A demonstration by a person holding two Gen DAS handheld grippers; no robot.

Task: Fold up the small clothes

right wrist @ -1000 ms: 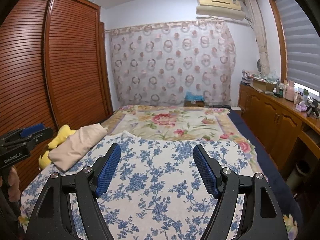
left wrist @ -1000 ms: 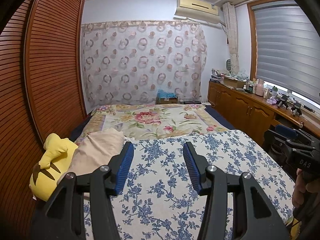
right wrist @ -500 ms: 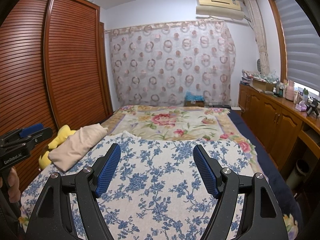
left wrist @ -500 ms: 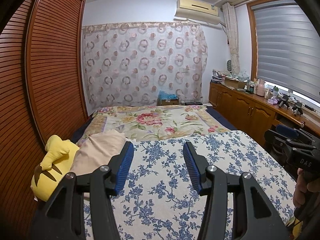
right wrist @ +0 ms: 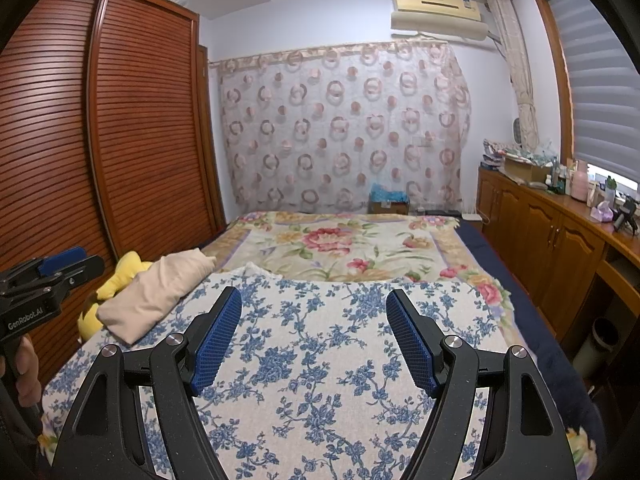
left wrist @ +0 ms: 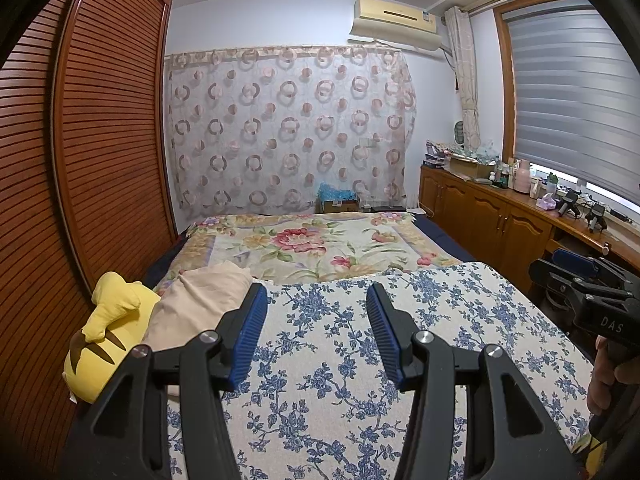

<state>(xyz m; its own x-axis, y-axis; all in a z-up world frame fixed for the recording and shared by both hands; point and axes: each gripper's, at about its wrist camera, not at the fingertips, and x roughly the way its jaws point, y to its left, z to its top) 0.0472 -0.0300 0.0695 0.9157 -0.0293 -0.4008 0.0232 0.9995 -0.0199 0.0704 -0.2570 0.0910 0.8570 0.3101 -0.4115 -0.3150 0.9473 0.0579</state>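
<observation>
Nothing folded yet, by the look of it. Far left on the bed (right wrist: pixel 532 364): beige garment (right wrist: pixel 156 288) bunched against a yellow plush (left wrist: pixel 108 332), untouched. Left gripper (left wrist: pixel 316 332) and right gripper (right wrist: pixel 314 340) poised over blue-flowered cover (right wrist: pixel 320 380), fingers spread, pinching nothing. Next, probably: reach left, pull garment flat. Far cardboard box (right wrist: pixel 388 205): blue contents, unclear.

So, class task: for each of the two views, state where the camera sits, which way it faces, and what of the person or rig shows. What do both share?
Left wrist view: sits on the left gripper, faces along the bed; right gripper and hand at the right edge.
Right wrist view: sits on the right gripper, facing likewise; left gripper at the left edge.
Shared: blue floral cloth, beige cloth, yellow plush, curtain.
</observation>
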